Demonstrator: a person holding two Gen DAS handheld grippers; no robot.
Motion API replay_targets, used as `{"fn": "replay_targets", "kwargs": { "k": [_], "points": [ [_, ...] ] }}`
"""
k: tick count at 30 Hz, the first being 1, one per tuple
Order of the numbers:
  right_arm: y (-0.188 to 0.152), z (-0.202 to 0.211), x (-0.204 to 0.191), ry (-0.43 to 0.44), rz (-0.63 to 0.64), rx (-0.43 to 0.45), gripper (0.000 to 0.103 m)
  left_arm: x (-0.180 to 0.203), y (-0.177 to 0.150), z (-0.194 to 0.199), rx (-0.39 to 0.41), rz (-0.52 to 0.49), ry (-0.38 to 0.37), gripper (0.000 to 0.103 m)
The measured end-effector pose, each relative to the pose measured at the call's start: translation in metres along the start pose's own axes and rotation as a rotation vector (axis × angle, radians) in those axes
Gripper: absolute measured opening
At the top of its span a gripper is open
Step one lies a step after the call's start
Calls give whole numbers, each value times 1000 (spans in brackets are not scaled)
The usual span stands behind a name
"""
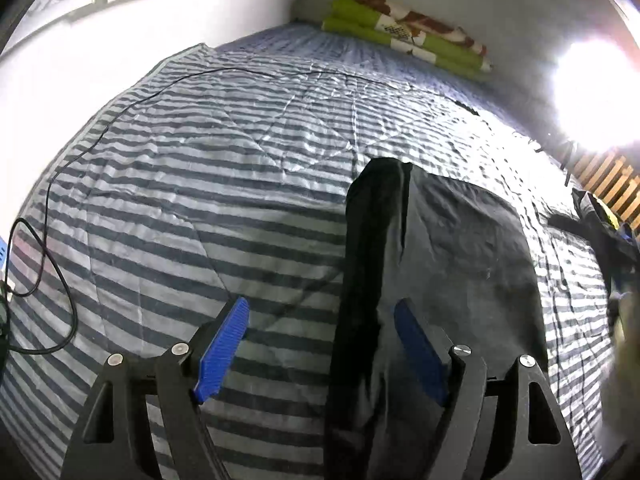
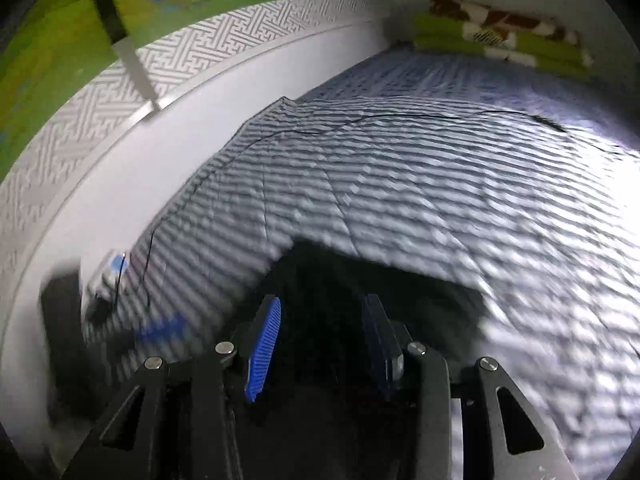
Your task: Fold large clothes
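A black garment (image 1: 440, 256) lies on the striped quilt (image 1: 208, 184) of a bed, with a folded strip along its left side. My left gripper (image 1: 322, 316) hovers open above that left edge; the blue pads (image 1: 222, 350) hold nothing. In the right wrist view, which is motion-blurred, the same black garment (image 2: 360, 280) lies under and ahead of my right gripper (image 2: 320, 320). Its jaws stand apart, with dark cloth showing between them; I see no grip on it.
A thin black cable (image 1: 132, 104) runs across the quilt to the left edge, where it loops. Folded green and patterned bedding (image 1: 404, 32) is stacked at the far wall. A bright lamp (image 1: 596, 100) glares at right. Dark items (image 1: 608, 232) lie at the right bedside.
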State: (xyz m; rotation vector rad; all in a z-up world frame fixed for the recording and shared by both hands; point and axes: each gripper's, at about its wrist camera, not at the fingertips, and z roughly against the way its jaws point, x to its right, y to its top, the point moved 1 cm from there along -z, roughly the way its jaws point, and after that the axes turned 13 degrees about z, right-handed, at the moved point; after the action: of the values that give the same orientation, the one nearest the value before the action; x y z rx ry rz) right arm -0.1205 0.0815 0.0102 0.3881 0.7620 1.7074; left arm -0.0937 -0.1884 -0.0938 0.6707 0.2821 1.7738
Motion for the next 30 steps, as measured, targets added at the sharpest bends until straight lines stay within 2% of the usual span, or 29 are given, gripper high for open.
{"fn": "replay_targets", "kwargs": {
  "k": [3, 7, 10, 11, 13, 16, 17, 20, 22, 25, 28, 30],
  "points": [
    [-51, 26, -5, 5, -21, -37, 38, 2, -2, -1, -28, -1, 1, 79],
    [-111, 19, -21, 20, -50, -114, 38, 11, -9, -9, -42, -44, 38, 79],
    [-139, 12, -38, -72, 59, -146, 40, 11, -15, -12, -54, -47, 43, 81],
    [-144, 13, -41, -53, 78, -175, 40, 11, -15, -10, -53, -51, 46, 82],
    [-143, 20, -35, 0, 56, -184, 40, 8, -15, -6, -61, -40, 34, 82],
    [-128, 40, -11, -34, 7, -112, 41, 5, -10, 7, -57, -20, 6, 81],
    [-119, 44, 6, -37, -47, -87, 46, 2, -7, 13, -48, -5, -18, 83],
    [-104, 37, 37, 22, -156, -50, 52, -4, 9, 16, -85, 65, -120, 103],
    [-95, 21, 57, 42, -225, -54, 52, -4, 20, 6, -139, 96, -153, 103],
    [-88, -4, 69, 96, -308, -69, 53, 1, 30, -19, -191, 64, -113, 103],
    [-89, -23, 79, 139, -370, -79, 53, 3, 29, -49, -291, 29, -103, 103],
    [-93, -32, 82, 161, -388, -88, 53, 12, 27, -49, -281, -28, -94, 103]
  ]
}}
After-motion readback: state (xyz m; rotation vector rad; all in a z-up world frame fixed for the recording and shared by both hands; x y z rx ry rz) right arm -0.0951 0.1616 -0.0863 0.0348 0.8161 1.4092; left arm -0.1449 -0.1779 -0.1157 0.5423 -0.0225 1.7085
